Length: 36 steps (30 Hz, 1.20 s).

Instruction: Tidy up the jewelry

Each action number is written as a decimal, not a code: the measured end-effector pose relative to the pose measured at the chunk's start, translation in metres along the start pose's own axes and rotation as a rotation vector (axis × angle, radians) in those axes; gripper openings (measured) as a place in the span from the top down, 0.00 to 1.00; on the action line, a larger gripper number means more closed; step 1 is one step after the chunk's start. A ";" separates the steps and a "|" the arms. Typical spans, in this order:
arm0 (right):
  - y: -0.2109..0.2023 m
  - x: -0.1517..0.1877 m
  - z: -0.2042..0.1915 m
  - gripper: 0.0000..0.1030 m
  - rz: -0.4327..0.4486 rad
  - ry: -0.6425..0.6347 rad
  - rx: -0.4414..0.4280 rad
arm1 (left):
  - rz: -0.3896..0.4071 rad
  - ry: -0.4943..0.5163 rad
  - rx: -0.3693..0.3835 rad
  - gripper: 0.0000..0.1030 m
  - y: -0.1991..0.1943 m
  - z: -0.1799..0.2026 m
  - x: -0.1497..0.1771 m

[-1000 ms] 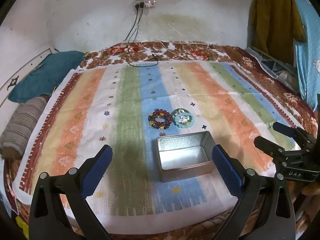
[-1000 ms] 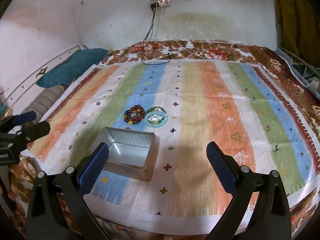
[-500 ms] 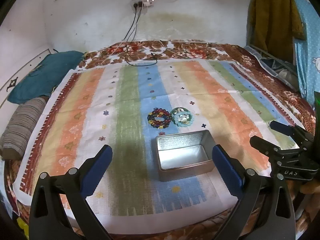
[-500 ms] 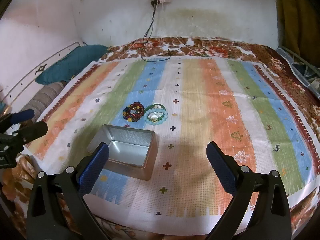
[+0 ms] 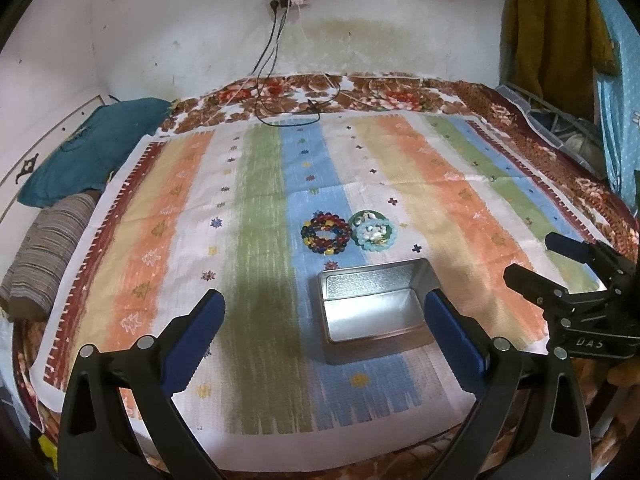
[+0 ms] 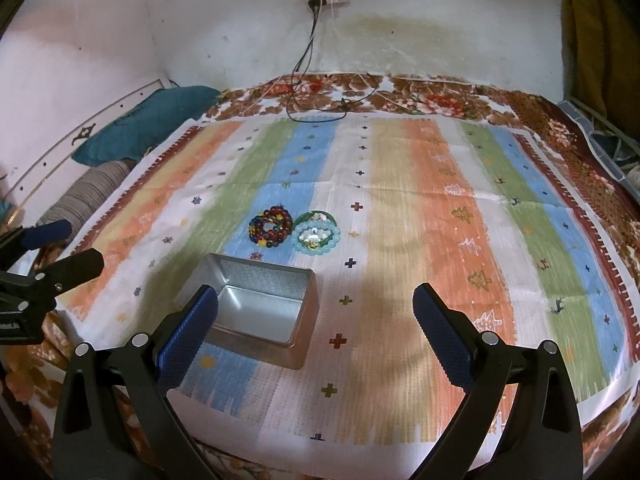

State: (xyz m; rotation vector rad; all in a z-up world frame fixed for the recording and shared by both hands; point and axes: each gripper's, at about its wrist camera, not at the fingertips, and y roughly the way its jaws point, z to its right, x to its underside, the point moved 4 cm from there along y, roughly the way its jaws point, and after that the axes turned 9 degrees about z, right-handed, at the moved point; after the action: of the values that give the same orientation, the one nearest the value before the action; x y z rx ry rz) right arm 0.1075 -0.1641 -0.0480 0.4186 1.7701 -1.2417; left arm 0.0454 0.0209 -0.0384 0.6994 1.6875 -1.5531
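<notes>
Both pairs of jaws stood wide and held nothing. From the left gripper outward, the tin lay just ahead, its right end behind the right fingertip in that view; the right gripper hung over bare cloth, with the tin at its left finger. Beyond the tin, near but apart from it, two bracelets lay touching side by side on the blue stripe: a dark bead bracelet to the left and a pale bracelet to the right. Neither gripper was close to them.

By my judgement the step in hand was the first pick, with nothing yet stored. To do it well, a gripper should pass over the tin without knocking it, come down on one side of a ring, and close across the beads, not over the hole. Because the rings touch, taking the outer edge would spare the neighbour a drag.

As for containers, the tin sat open, lidless and empty, its bright floor showing in both views.
</notes>
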 end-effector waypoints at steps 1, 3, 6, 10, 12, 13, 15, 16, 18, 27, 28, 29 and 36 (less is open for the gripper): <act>0.002 -0.001 0.001 0.04 -0.004 0.000 -0.001 | -0.007 0.006 -0.003 0.05 0.004 0.000 -0.002; 0.006 -0.003 0.003 0.04 -0.019 0.004 -0.002 | -0.021 0.011 -0.008 0.05 0.011 -0.002 -0.005; 0.013 -0.006 0.005 0.04 -0.046 0.016 -0.009 | -0.041 -0.003 -0.017 0.05 0.022 -0.007 -0.011; 0.026 -0.013 0.011 0.04 -0.080 0.052 -0.019 | -0.073 -0.051 -0.033 0.05 0.040 -0.017 -0.020; 0.032 -0.016 0.013 0.04 -0.089 0.060 -0.020 | -0.086 -0.066 -0.037 0.06 0.047 -0.018 -0.022; 0.036 -0.018 0.015 0.04 -0.095 0.064 -0.016 | -0.093 -0.073 -0.038 0.06 0.051 -0.019 -0.024; 0.043 -0.021 0.018 0.04 -0.107 0.071 -0.009 | -0.106 -0.081 -0.042 0.06 0.058 -0.022 -0.025; 0.046 -0.022 0.020 0.04 -0.114 0.076 -0.009 | -0.110 -0.084 -0.043 0.06 0.061 -0.020 -0.026; 0.051 -0.024 0.023 0.04 -0.123 0.086 -0.007 | -0.117 -0.090 -0.046 0.06 0.066 -0.022 -0.028; 0.085 -0.032 0.025 0.04 -0.181 0.082 0.026 | -0.199 -0.158 -0.050 0.06 0.100 -0.033 -0.032; 0.089 -0.033 0.026 0.04 -0.186 0.084 0.030 | -0.212 -0.159 -0.057 0.06 0.105 -0.034 -0.031; 0.091 -0.033 0.027 0.04 -0.191 0.085 0.032 | -0.222 -0.162 -0.059 0.06 0.110 -0.034 -0.031; 0.108 -0.036 0.028 0.04 -0.223 0.093 0.026 | -0.267 -0.201 -0.046 0.06 0.134 -0.036 -0.032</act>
State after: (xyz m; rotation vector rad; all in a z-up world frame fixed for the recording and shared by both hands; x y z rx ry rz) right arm 0.2151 -0.1337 -0.0819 0.3030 1.9219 -1.4217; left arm 0.1651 0.0762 -0.0922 0.2909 1.7097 -1.6972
